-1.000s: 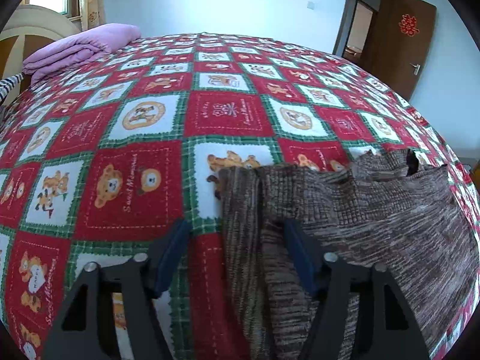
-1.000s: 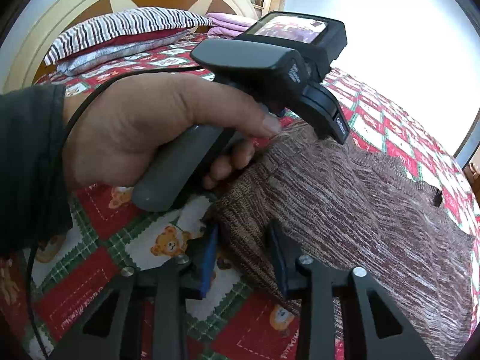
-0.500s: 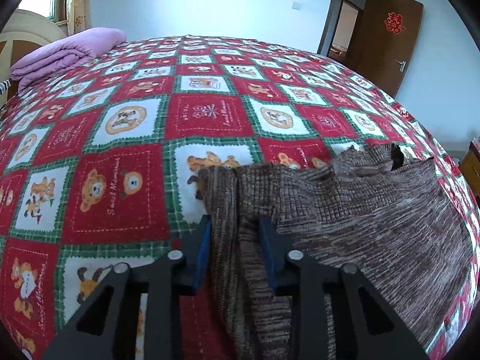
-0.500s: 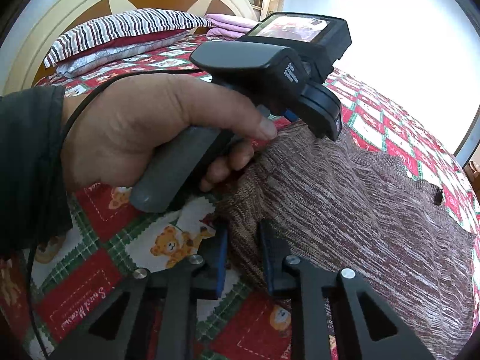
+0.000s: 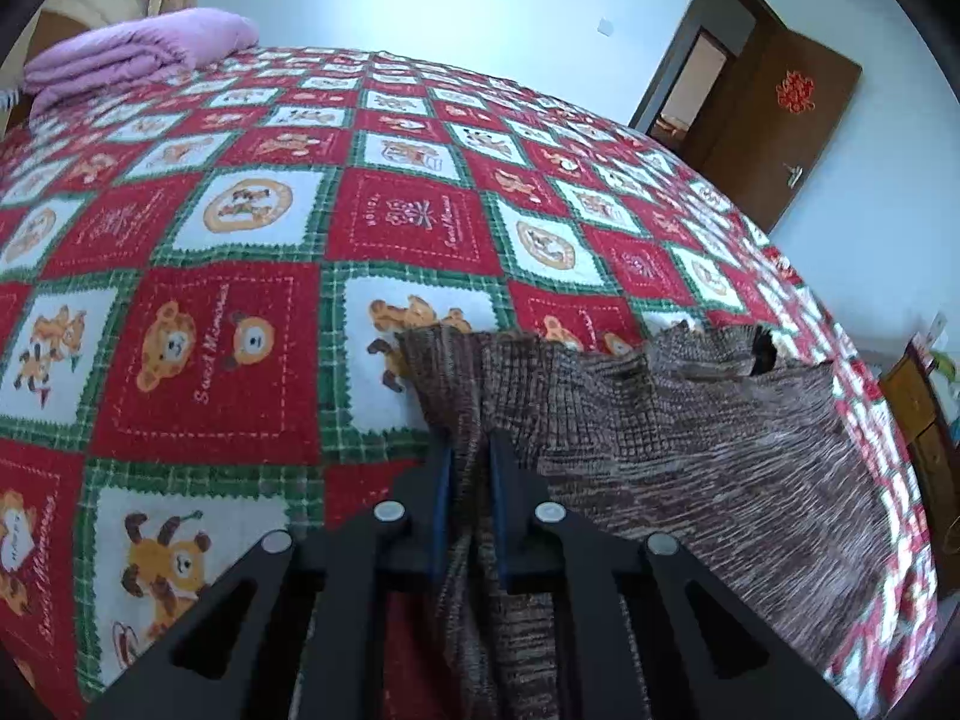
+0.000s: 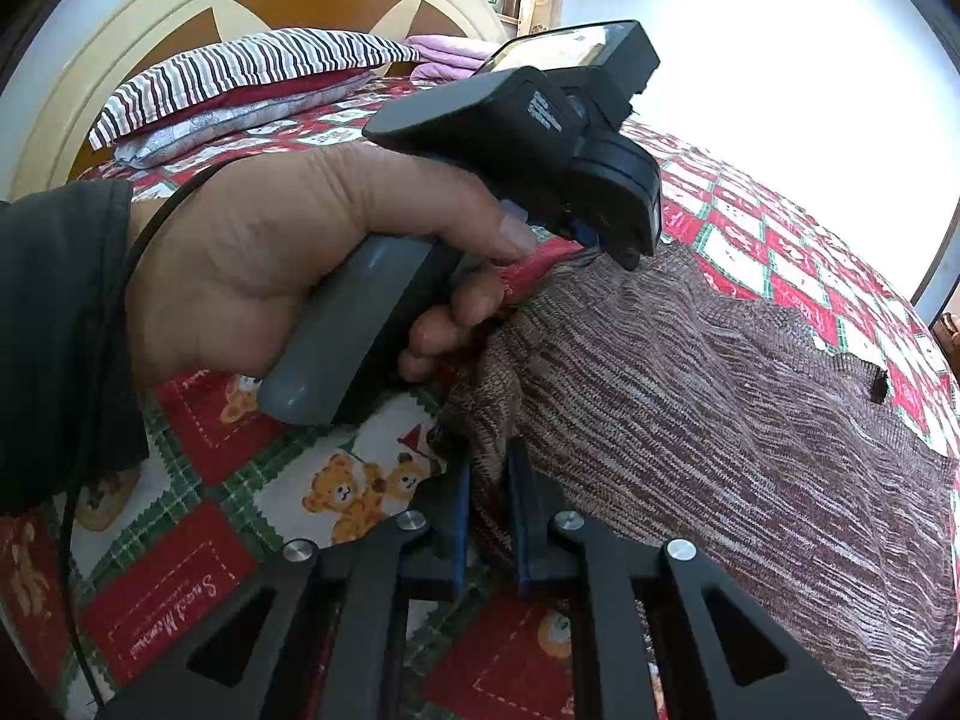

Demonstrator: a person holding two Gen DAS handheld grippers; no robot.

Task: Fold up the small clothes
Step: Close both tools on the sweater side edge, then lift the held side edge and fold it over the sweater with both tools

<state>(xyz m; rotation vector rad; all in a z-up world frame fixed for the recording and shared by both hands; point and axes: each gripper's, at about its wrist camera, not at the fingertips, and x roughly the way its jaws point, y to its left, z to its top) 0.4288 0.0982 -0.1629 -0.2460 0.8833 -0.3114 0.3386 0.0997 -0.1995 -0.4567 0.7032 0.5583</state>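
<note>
In the left wrist view, the left gripper (image 5: 468, 468) points down and forward over the bed, its blue-lined jaws drawn in on a bunched ridge of the brown knit garment (image 5: 690, 450); the left figure has come right down, so the pinch reads as made, with the pads pressing the cloth. The garment spreads from that pinch to the right and far across the patchwork bedspread (image 5: 240, 348), its ribbed end lying just beyond the fingertips and its long axis running off rightward toward the door (image 5: 774, 120). A folded lilac blanket (image 5: 138, 54) sits at the far left, well apart. In the right wrist view, the right gripper (image 6: 489, 480) is closing on the near left edge of the same garment (image 6: 720, 420), cloth gathered between the pads, which already look to be pressing it. Just beyond it, the person's left hand (image 6: 312, 264) grips the other tool's grey handle, that tool's jaws biting the same edge farther along. So both pinches sit on one edge, the left farther, the right nearer; the body of the cloth lies to the right, and I judge the fold must carry this edge that way. A striped pillow (image 6: 252, 66) rests against the headboard (image 6: 180, 6).
</note>
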